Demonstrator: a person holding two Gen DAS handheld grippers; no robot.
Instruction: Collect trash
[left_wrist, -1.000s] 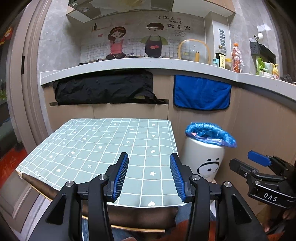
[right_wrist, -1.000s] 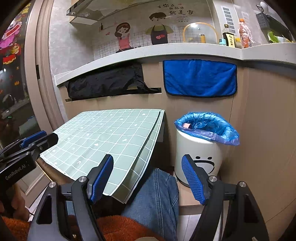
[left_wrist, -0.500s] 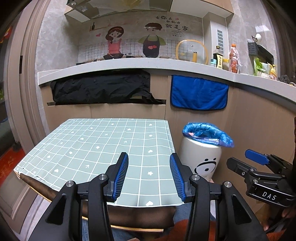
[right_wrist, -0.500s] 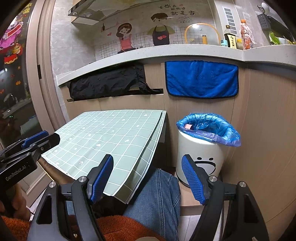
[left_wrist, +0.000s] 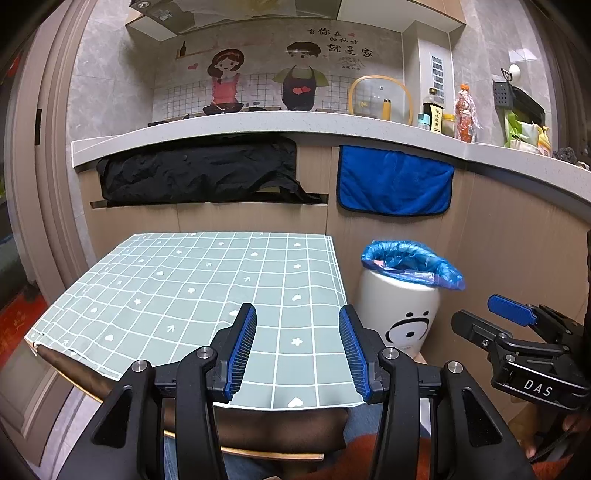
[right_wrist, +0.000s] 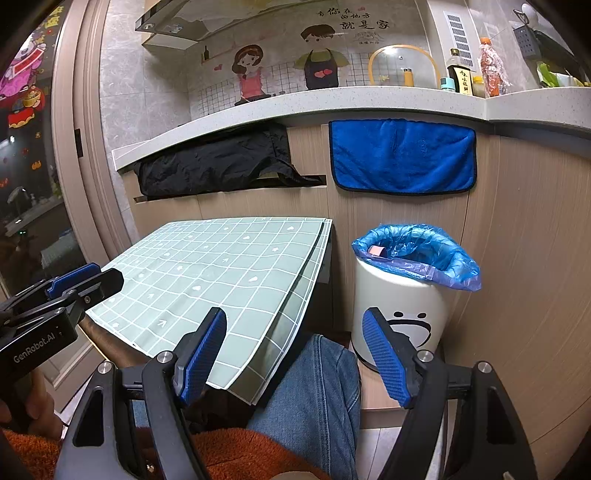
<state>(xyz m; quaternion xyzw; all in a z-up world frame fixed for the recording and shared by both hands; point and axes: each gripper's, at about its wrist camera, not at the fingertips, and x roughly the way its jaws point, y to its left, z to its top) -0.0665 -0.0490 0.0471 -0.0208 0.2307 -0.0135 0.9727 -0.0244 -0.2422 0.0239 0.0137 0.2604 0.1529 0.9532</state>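
A: What sits closest to the cameras?

B: The two grippers. The left gripper (left_wrist: 297, 347) hangs over the near edge of the table, its blue-padded fingers (left_wrist: 242, 345) spread apart with only the tablecloth showing between them. The right gripper (right_wrist: 295, 354) has its fingers (right_wrist: 384, 360) spread wider, over a knee in blue jeans (right_wrist: 317, 387), and it holds nothing either.

A: And just under them?

B: A small table (left_wrist: 110, 386) with a dark brown rim, covered by a pale green tablecloth (left_wrist: 192, 288) with a white grid and small hearts, stars and arrows. I see no loose scrap on the cloth. An orange fuzzy fabric (right_wrist: 229, 450) lies at the bottom of the right wrist view.

A: Where is the trash?

B: In the bin. A white trash bin (right_wrist: 402, 317) with a smiley face stands on the floor just beside the table's right edge, lined with a blue bag (right_wrist: 443, 254). A small pink piece (right_wrist: 376, 251) shows inside the bag at its left rim; what it is I cannot tell.

A: Farther back?

B: A wooden cabinet front with a blue towel (left_wrist: 395, 181) hanging on it and a black cloth (left_wrist: 199, 170) to its left. Above runs a pale countertop (left_wrist: 258, 123) with a glass pot lid (left_wrist: 380, 98), bottles, and a cartoon couple on the wall behind
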